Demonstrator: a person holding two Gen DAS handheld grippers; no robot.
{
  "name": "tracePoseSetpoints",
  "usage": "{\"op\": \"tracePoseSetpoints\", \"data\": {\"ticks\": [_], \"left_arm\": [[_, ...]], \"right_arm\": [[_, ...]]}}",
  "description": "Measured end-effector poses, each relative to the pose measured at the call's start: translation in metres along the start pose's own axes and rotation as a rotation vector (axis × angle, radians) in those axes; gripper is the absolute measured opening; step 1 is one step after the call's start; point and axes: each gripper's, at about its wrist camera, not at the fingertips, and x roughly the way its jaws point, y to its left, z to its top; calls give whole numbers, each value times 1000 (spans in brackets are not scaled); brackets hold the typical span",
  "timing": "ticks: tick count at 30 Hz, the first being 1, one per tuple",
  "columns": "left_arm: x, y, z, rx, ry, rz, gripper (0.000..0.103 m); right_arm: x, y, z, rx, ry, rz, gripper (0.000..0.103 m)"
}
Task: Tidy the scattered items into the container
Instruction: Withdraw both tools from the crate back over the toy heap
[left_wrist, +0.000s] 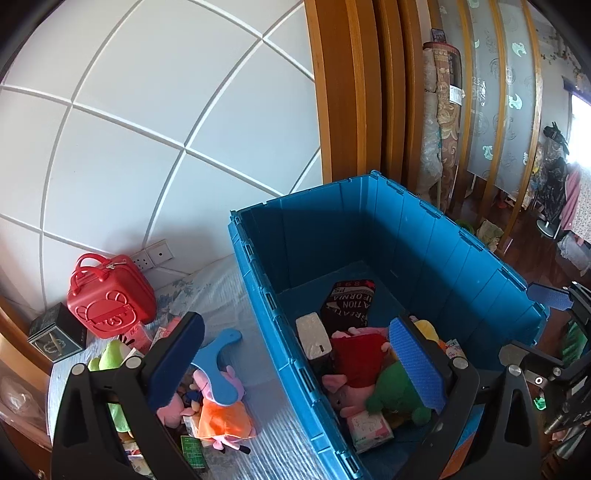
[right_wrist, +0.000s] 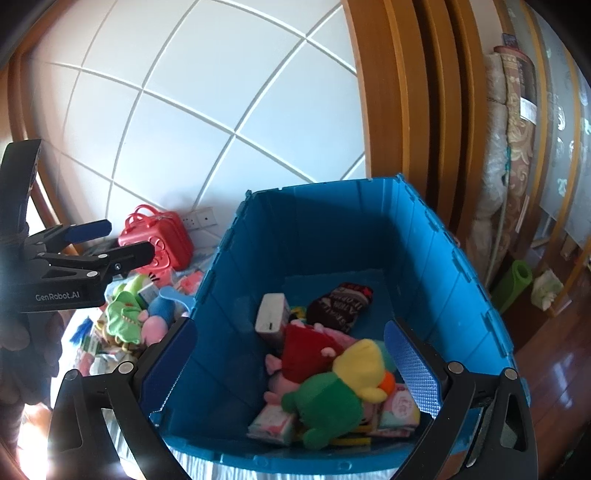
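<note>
The blue bin looks smooth plastic; the green toy soft plush; the red case glossy plastic.

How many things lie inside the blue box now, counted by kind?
In the blue box:
Plush toys: 3, namely green, yellow, pink with red dress
Tissue packs: 2
White box: 1
Dark printed cloth: 1
Total: 7 that I can tell apart.

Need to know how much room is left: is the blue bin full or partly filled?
Partly filled. The blue bin holds a low pile, including a green plush, at one end; bare walls rise well above it.
</note>
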Motion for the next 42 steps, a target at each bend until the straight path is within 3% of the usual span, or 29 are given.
{"op": "tracePoseSetpoints", "data": {"ticks": [8, 21, 34, 42], "left_arm": [[-26, 56, -44, -35, 15, -9, 102], [-50, 169, -145, -91, 101, 8, 102], [-57, 280, -239, -189, 186, 69, 102], [-47, 341, -311, -260, 279, 125, 102]], "right_arm": [[-4, 66, -14, -36, 15, -8, 103], [5, 189, -39, -72, 41, 3, 103], [52, 293, -64, -120, 104, 69, 103], [97, 346, -93, -154, 169, 115, 103]]}}
